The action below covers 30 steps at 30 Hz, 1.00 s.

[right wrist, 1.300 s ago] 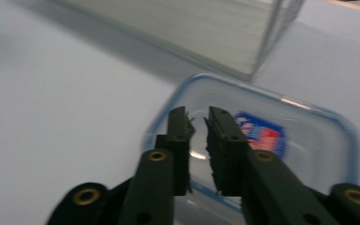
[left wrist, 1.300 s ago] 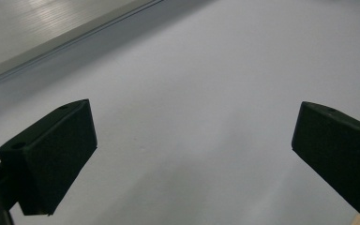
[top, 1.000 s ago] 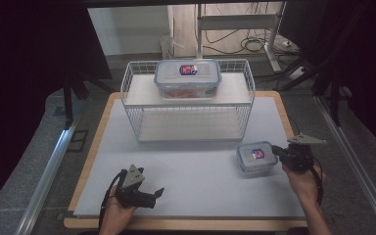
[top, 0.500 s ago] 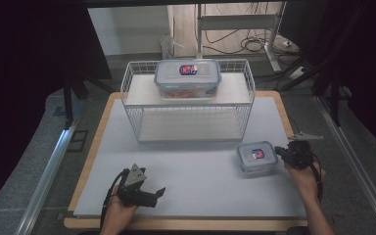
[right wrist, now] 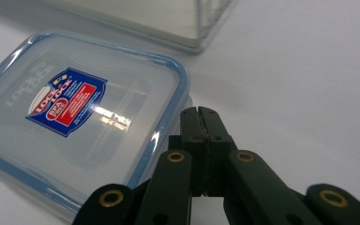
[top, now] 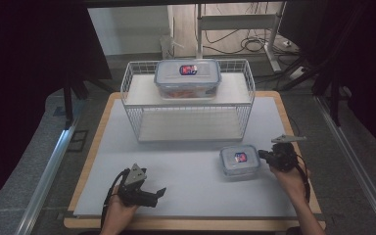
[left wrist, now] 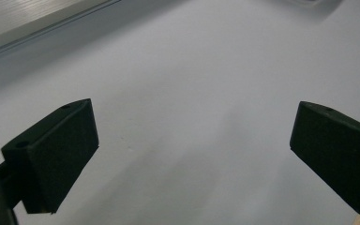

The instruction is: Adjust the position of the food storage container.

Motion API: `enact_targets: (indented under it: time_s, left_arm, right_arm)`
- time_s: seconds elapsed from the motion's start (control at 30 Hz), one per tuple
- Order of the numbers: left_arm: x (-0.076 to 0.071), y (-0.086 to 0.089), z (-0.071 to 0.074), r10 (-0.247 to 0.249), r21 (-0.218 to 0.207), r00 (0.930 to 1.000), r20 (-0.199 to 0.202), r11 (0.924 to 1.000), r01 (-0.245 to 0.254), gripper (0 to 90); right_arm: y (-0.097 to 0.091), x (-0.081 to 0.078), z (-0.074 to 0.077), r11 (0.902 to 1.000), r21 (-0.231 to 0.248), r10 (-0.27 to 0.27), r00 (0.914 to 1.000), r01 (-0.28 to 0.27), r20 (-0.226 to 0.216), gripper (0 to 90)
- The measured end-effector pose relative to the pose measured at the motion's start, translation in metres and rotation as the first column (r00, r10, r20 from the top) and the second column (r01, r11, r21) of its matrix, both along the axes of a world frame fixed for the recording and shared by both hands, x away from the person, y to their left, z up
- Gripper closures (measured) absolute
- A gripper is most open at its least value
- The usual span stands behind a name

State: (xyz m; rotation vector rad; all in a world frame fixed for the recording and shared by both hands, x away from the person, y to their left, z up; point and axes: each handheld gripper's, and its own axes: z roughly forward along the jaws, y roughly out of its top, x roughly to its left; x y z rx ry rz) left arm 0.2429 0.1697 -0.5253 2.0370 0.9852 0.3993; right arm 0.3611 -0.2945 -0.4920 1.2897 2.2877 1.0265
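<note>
right gripper (top: pixel 263 155) sitting at small box (top: pixel 239 160) edge
fingers pressed together, gripping nothing; left gripper (top: pixel 160 192) resting on worktop (top: pixel 191 166), fingers spread wide

Overhead light falls evenly on the pale grey rectangular table mat (top: pixel 186 166); everything around that mat lies in deep shadow. In my right gripper view, glare streaks the small clear plastic box with the blue-rimmed lid (right wrist: pixel 79 117), whose near edge blurs. In my left gripper view, soft shadows cross the mat, and my black jaws are slightly soft.
</note>
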Motion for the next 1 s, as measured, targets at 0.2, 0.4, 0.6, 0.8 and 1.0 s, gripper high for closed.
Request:
enact_targets:
  time_s: [0.2, 0.4, 0.6, 0.8, 1.0]
  left_arm:
    - [0.001, -0.001, 0.001, 0.005, -0.004, 1.0, -0.008, 1.0, -0.005, 2.1]
    - [0.002, -0.002, 0.001, 0.0, 0.009, 1.0, -0.009, 1.0, 0.001, 2.5]
    - [0.002, -0.003, 0.001, 0.001, 0.008, 0.9999, -0.01, 1.0, -0.001, 2.8]
    - [0.002, -0.003, 0.001, 0.006, 0.007, 0.9999, -0.008, 1.0, -0.006, 3.0]
    - [0.003, -0.003, 0.001, 0.002, 0.012, 0.9999, -0.01, 0.9999, -0.002, 3.2]
  right_arm:
    - [0.022, -0.006, -0.001, 0.9982, 0.008, 0.06, 0.9981, -0.06, -0.013, 89.8]
    - [0.044, -0.013, -0.002, 0.9925, 0.017, 0.121, 0.9925, -0.121, -0.018, 89.8]
    - [0.063, -0.019, -0.003, 0.9851, 0.035, 0.169, 0.9853, -0.168, -0.024, 89.8]
    - [0.086, -0.025, -0.006, 0.9719, 0.062, 0.229, 0.973, -0.227, -0.029, 89.8]
    - [0.1, -0.029, -0.008, 0.9636, 0.083, 0.258, 0.9657, -0.254, -0.032, 89.8]
